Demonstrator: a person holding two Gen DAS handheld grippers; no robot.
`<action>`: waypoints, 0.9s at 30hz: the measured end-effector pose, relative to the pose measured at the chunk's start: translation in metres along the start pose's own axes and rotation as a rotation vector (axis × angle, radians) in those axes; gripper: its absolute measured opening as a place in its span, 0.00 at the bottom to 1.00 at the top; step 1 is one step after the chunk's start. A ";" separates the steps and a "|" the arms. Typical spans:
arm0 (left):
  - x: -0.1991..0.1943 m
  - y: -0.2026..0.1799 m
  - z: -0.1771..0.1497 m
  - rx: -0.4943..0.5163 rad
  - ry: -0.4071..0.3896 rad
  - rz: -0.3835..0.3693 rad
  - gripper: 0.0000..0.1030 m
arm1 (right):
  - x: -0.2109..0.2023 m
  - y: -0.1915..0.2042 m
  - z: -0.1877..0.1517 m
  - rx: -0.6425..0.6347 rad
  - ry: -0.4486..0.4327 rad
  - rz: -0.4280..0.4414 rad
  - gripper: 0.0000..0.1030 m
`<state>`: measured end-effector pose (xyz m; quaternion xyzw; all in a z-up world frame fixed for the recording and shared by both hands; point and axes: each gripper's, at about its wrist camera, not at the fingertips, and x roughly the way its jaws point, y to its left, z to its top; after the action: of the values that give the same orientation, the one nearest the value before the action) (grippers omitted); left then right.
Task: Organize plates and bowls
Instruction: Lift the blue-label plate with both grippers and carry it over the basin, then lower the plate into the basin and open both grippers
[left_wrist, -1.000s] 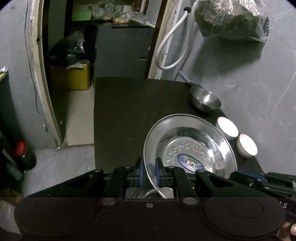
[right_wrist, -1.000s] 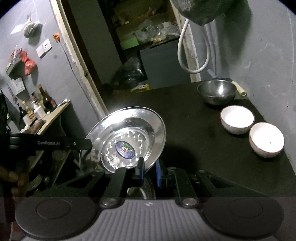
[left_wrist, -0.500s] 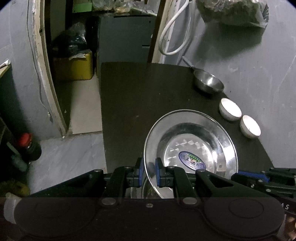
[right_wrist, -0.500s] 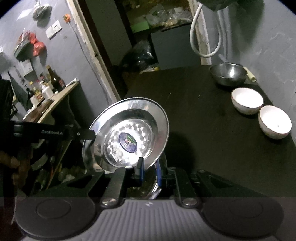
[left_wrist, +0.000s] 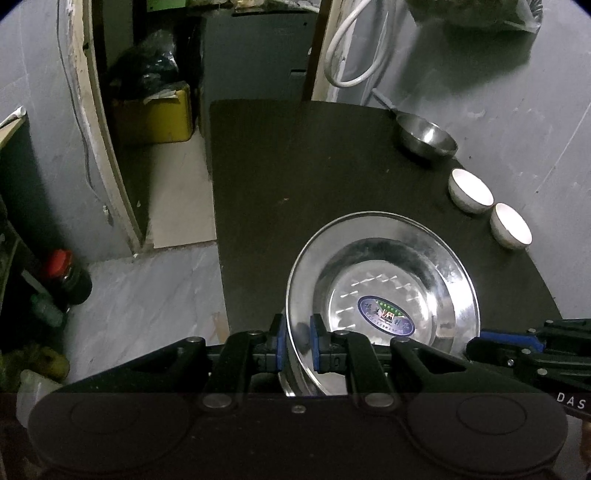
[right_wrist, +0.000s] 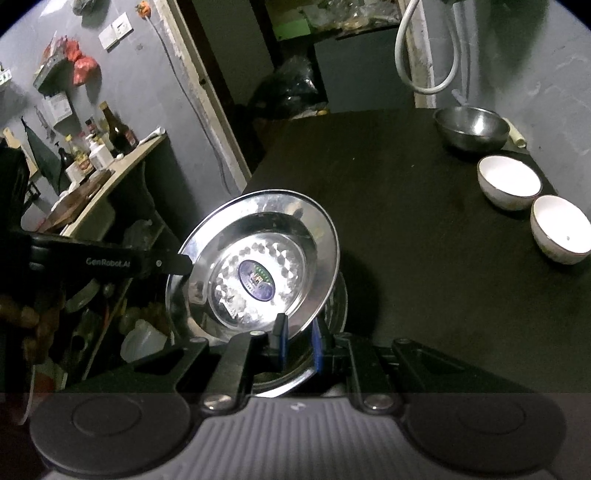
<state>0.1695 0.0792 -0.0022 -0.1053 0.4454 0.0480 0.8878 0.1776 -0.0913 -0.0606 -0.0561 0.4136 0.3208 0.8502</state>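
Stainless-steel round plate (left_wrist: 384, 295), oval blue sticker inside, is pinched at opposite rims by the left gripper (left_wrist: 297, 341) and right gripper (right_wrist: 299, 345), tilted above the black table (right_wrist: 424, 229); beyond it, two empty white bowls (right_wrist: 509, 181) and a steel bowl (right_wrist: 471, 127).

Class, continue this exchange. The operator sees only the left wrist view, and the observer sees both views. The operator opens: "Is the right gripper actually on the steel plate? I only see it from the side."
Observer: Yes. In the right wrist view the right gripper has one blue pad on each side of the steel plate at its near rim.
Operator: What is past the table's left side?
Observer: A pale counter with several bottles standing on it.
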 end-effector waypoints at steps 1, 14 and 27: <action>0.000 0.000 0.000 0.001 0.004 0.002 0.13 | 0.001 0.000 0.001 -0.001 0.006 0.003 0.15; 0.008 -0.018 -0.002 0.042 0.029 -0.032 0.14 | 0.005 0.013 0.003 -0.080 0.044 0.053 0.10; 0.004 -0.009 0.000 -0.016 0.000 -0.010 0.35 | -0.001 0.005 0.000 -0.036 0.007 0.039 0.18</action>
<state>0.1737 0.0701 -0.0038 -0.1147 0.4444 0.0471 0.8872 0.1745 -0.0882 -0.0588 -0.0642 0.4117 0.3443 0.8413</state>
